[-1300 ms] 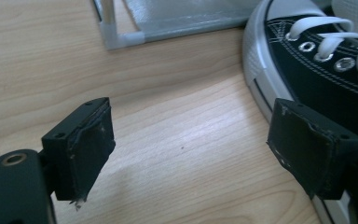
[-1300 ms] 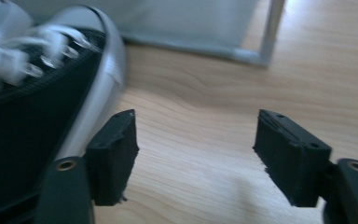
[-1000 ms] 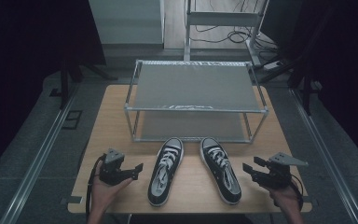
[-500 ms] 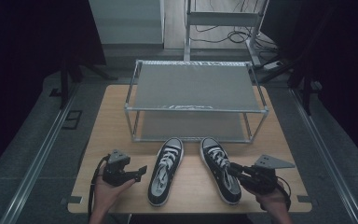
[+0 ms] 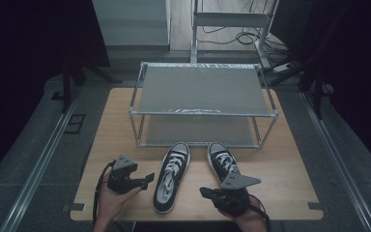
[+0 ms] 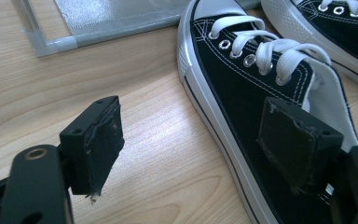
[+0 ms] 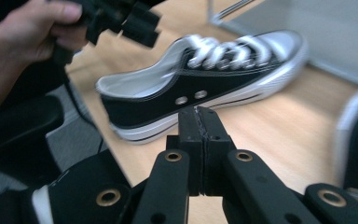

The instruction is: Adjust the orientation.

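Two black canvas sneakers with white laces lie side by side in front of the rack: the left shoe (image 5: 171, 176) (image 6: 242, 79) (image 7: 191, 88) and the right shoe (image 5: 222, 162) (image 6: 326, 28). My left gripper (image 5: 149, 178) (image 6: 196, 144) hovers just left of the left shoe, its pads apart over bare wood, gripping nothing. My right gripper (image 5: 205, 192) (image 7: 199, 116) sits near the right shoe's heel, pointing left at the left shoe. Its jaws have just closed and the pads meet with nothing between them.
A two-shelf metal rack (image 5: 203, 113) (image 6: 60, 44) stands at the back of the wooden table (image 5: 290, 169). The table's front edge runs just under both hands. Dark floor and rails flank the table.
The right gripper has swung left from the table's right side to the right shoe's heel, and its jaws have closed. The left hand has stayed in place.
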Motion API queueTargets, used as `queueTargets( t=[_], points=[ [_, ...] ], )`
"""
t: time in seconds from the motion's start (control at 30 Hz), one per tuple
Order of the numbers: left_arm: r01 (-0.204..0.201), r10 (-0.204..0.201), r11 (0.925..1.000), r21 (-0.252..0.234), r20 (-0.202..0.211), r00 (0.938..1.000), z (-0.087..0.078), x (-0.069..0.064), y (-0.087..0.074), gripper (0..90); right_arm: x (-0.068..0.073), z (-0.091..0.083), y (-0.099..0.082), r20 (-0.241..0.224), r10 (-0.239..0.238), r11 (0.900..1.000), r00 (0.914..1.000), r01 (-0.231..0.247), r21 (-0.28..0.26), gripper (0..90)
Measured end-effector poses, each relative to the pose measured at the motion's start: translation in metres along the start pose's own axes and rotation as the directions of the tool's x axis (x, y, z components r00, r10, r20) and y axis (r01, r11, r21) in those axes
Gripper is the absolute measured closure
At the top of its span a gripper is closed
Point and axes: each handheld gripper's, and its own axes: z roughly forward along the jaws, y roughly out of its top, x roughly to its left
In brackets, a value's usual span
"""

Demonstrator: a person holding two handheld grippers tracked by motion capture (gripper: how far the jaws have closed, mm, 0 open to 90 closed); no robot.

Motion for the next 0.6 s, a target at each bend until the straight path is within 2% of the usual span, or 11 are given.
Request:
queueTargets(
  t=[0.07, 0.1, 0.13, 0.17, 0.2, 0.23, 0.27, 0.3, 0.5, 0.6],
  points=[
    [0.001, -0.001, 1.0000, -0.006, 0.003, 1.0000, -0.002, 0.000, 0.000, 21.9, 0.004, 0.006, -0.001, -0.010, -0.006, 0.9999, 0.9999, 0.006, 0.013, 89.0],
    [0.001, -0.001, 1.0000, -0.007, 0.005, 1.0000, -0.002, 0.001, 0.000, 21.9, 0.010, 0.020, -0.003, -0.024, -0.016, 0.9988, 0.9996, 0.017, 0.045, 89.0],
    [0.000, 0.000, 1.0000, -0.006, 0.006, 1.0000, -0.003, 0.001, 0.000, 21.9, 0.010, 0.020, -0.003, -0.024, -0.016, 0.9988, 0.9996, 0.017, 0.045, 89.0],
    [0.002, -0.002, 1.0000, -0.006, 0.005, 1.0000, -0.003, 0.001, 0.000, 21.9, 0.014, 0.035, -0.006, -0.041, -0.018, 0.9961, 0.9990, 0.021, 0.085, 89.0],
    [0.002, -0.002, 1.0000, -0.005, 0.007, 1.0000, -0.003, 0.002, 0.000, 21.9, 0.014, 0.043, -0.008, -0.037, -0.016, 0.9948, 0.9992, 0.019, 0.100, 89.0],
    [0.003, -0.003, 1.0000, -0.006, 0.008, 1.0000, -0.002, 0.002, 0.000, 21.9, 0.014, 0.043, -0.008, -0.037, -0.016, 0.9948, 0.9992, 0.019, 0.100, 89.0],
    [0.003, -0.003, 1.0000, -0.005, 0.009, 1.0000, -0.002, 0.002, 0.000, 21.9, 0.015, 0.056, -0.011, -0.046, -0.013, 0.9920, 0.9988, 0.019, 0.125, 89.0],
    [0.001, -0.001, 1.0000, -0.002, 0.010, 0.9999, -0.002, 0.002, 0.000, 22.0, 0.014, 0.062, -0.012, -0.046, -0.014, 0.9906, 0.9988, 0.020, 0.135, 89.0],
    [0.010, -0.010, 0.9999, -0.002, 0.007, 0.9999, -0.002, 0.006, -0.001, 21.9, 0.013, 0.083, -0.016, -0.065, -0.006, 0.9843, 0.9979, 0.018, 0.175, 89.0],
    [0.018, -0.018, 0.9998, -0.008, 0.004, 0.9998, -0.004, 0.008, -0.001, 21.9, 0.016, 0.092, -0.016, -0.081, 0.000, 0.9859, 0.9967, 0.013, 0.167, 88.8]
  ],
)
